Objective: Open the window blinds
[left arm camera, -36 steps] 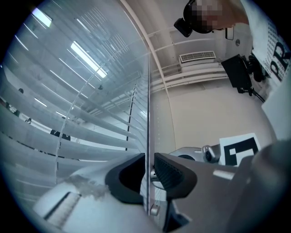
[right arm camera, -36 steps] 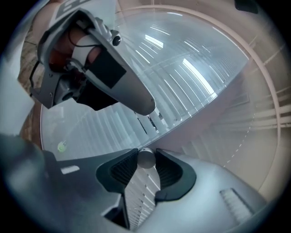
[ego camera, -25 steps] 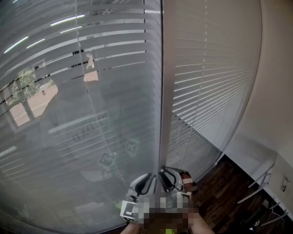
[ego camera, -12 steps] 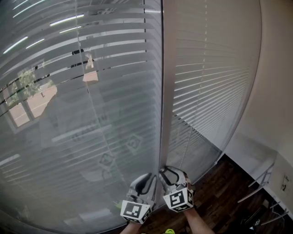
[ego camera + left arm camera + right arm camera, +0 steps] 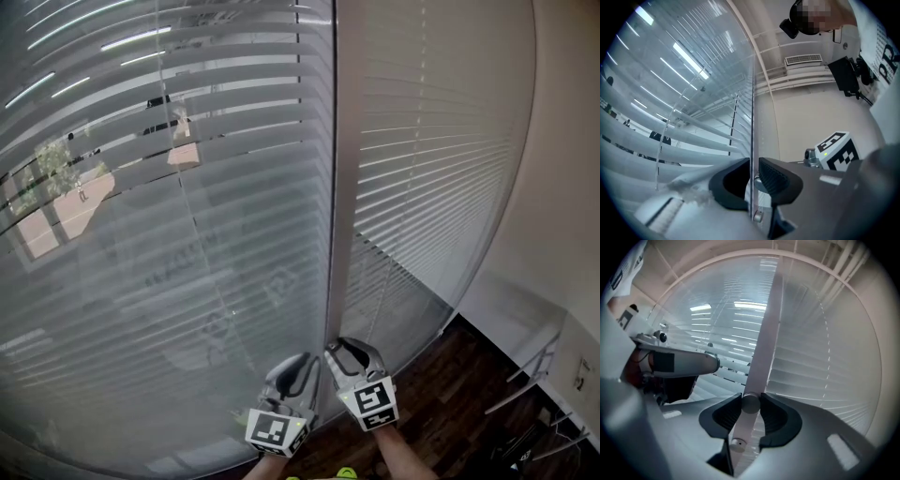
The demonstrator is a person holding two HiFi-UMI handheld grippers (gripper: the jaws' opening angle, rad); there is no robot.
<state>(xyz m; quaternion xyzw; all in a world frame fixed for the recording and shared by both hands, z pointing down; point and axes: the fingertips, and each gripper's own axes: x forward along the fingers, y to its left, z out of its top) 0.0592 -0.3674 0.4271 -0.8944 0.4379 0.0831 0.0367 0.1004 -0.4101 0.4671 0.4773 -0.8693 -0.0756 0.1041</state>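
Two slatted blinds hang side by side, the left blind (image 5: 187, 234) and the right blind (image 5: 431, 169), with a pale upright window post (image 5: 339, 187) between them. Both grippers sit low at that post. In the left gripper view a thin upright cord (image 5: 753, 117) runs between the jaws of my left gripper (image 5: 753, 168), which stand nearly together on it. My right gripper (image 5: 751, 400) is closed on a round pale knob (image 5: 750, 404), and the post rises behind it. In the head view the left gripper (image 5: 302, 362) and right gripper (image 5: 339, 352) almost touch.
A clear wand (image 5: 663, 150) hangs in front of the left blind's slats. Dark wood floor (image 5: 469, 375) and a white wall (image 5: 562, 141) lie to the right. Metal legs (image 5: 534, 384) stand at the lower right.
The right gripper has rolled, and its marker cube now faces differently. The left blind's slats look slightly more turned. Neither gripper has moved from its place at the post.
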